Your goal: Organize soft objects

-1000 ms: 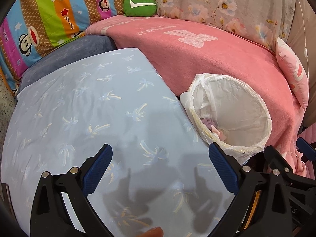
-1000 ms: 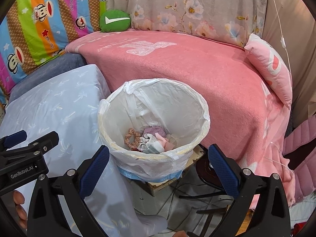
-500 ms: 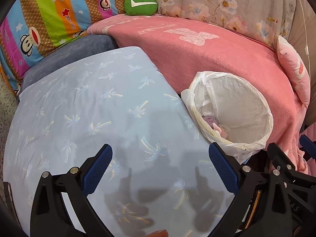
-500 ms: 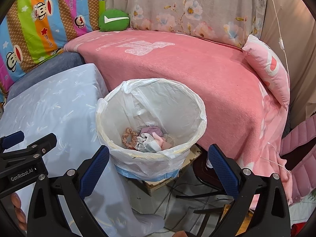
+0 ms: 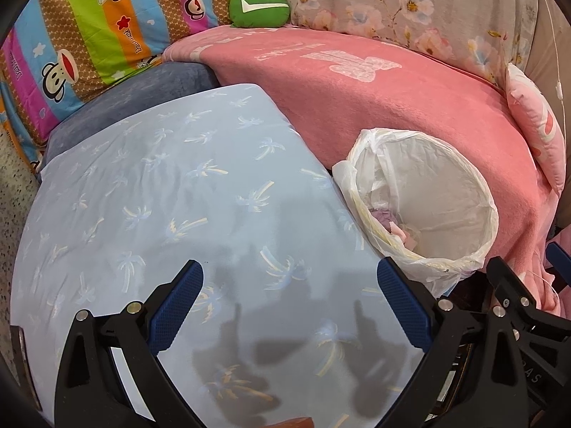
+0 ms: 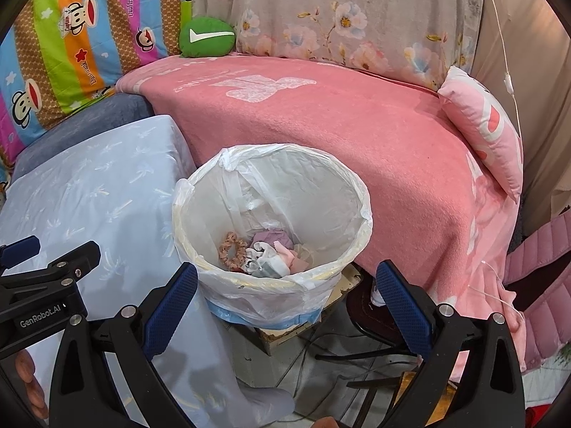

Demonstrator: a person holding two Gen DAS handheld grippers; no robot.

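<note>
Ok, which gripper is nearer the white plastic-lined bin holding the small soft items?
Right. The right gripper hangs open just in front of the white plastic-lined bin. The left gripper is open over the light blue palm-print cloth, with the bin off to its right.

**Open cloth on the left, bin mouth open in the middle**

The pale blue palm-print cloth (image 5: 171,207) is lying bare and flat, giving free passage across it. The lined bin (image 6: 360,192) is pressing against its right edge, with its mouth standing open and small soft items (image 6: 264,253) sitting only at the bottom. The pink blanket (image 6: 339,121) is crowding the bin's far side. Cables (image 6: 342,360) are cluttering the floor below.
</note>
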